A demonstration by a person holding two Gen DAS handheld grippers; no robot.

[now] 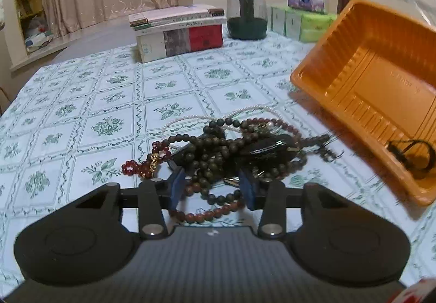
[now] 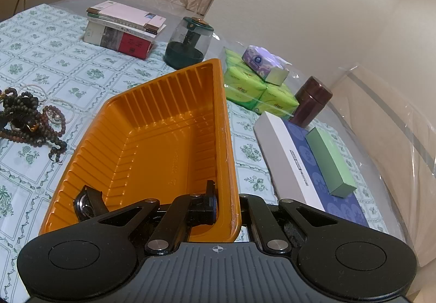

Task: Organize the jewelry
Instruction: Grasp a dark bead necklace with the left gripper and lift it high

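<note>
A tangled pile of bead bracelets and necklaces (image 1: 231, 150) lies on the tablecloth: dark wooden beads, red beads, a white pearl strand. My left gripper (image 1: 212, 180) is open, its blue-padded fingers either side of the near part of the pile. An orange plastic tray (image 1: 368, 90) is tilted up at the right, a black watch (image 1: 411, 155) in its low corner. My right gripper (image 2: 226, 210) is shut on the tray's wall (image 2: 229, 166), one finger inside, one outside. The pile (image 2: 30, 120) shows at the left of the right wrist view, the watch (image 2: 87, 202) in the tray.
A stack of books (image 1: 179, 30), a dark green glass jar (image 1: 246, 17) and green tissue packs (image 1: 302, 22) stand at the back. In the right wrist view a white box (image 2: 286, 155), a green box (image 2: 329, 161) and a brown canister (image 2: 310, 101) lie right of the tray.
</note>
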